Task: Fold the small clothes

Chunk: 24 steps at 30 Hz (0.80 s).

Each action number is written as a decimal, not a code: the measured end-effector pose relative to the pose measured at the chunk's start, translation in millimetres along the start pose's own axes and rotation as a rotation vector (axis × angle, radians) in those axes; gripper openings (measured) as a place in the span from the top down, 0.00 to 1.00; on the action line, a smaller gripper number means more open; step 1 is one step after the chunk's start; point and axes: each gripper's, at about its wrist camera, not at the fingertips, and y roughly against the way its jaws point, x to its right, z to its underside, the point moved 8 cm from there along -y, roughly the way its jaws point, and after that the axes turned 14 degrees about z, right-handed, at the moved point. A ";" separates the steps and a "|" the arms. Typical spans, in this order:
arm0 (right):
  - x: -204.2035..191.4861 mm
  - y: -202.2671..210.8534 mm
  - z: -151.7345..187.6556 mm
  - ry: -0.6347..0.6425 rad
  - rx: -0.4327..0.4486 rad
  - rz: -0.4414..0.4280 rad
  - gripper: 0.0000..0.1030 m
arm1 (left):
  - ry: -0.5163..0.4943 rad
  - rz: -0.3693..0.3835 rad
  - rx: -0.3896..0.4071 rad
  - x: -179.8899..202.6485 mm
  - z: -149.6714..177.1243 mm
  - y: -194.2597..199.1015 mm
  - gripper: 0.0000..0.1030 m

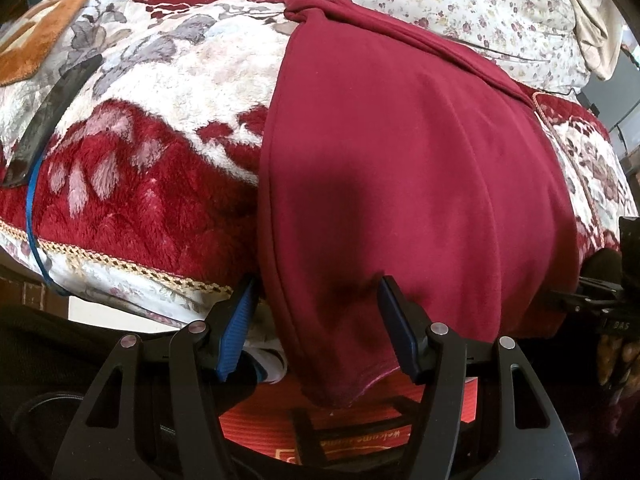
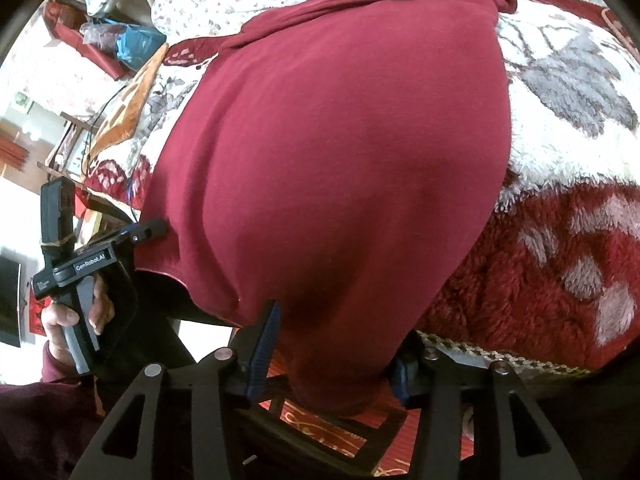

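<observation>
Cloth [image 1: 400, 152] hem hanging below bed [image 1: 120, 208] edge at 6 o'clock, its underside unseen; far end bunched at 12, shape unreadable. Right tool [image 2: 334, 344] inner finger buried behind cloth. Left tool [image 1: 316, 320] bodies cut off at bottom edge. Mat [image 1: 360, 436] lettering mostly blocked. Clutter [image 2: 116, 40] at 10 o'clock too small to identify.
</observation>
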 end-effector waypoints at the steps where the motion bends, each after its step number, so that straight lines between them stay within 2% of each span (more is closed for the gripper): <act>1: 0.6 0.1 0.0 0.001 -0.001 0.000 0.54 | 0.001 0.000 0.000 0.1 0.0 -0.1 0.40; 6: -3.3 1.5 1.6 0.046 0.001 0.029 0.54 | -0.004 -0.003 -0.002 0.6 1.4 -0.1 0.41; 8: -7.2 2.3 2.2 0.085 0.010 0.047 0.55 | -0.018 -0.016 -0.004 1.6 2.0 -0.9 0.54; 10: -9.5 2.2 1.7 0.106 0.018 0.055 0.59 | -0.028 -0.024 -0.002 2.4 2.4 -0.4 0.81; 12: -10.4 1.7 1.3 0.123 0.023 0.070 0.63 | -0.025 0.012 -0.002 4.5 2.4 0.4 0.91; 14: -12.1 4.9 0.2 0.136 0.039 0.061 0.77 | -0.023 0.033 -0.004 5.6 0.7 2.5 0.93; 17: -15.4 12.9 -3.7 0.164 0.069 0.041 0.81 | 0.000 0.087 0.010 8.4 -9.2 11.6 0.94; 19: -15.7 20.4 -7.3 0.171 0.093 0.023 0.82 | -0.003 0.116 0.047 13.4 -22.5 25.4 0.94; 24: -12.3 48.8 -30.1 0.110 0.166 -0.079 0.84 | -0.007 0.179 0.114 25.2 -51.5 44.9 0.94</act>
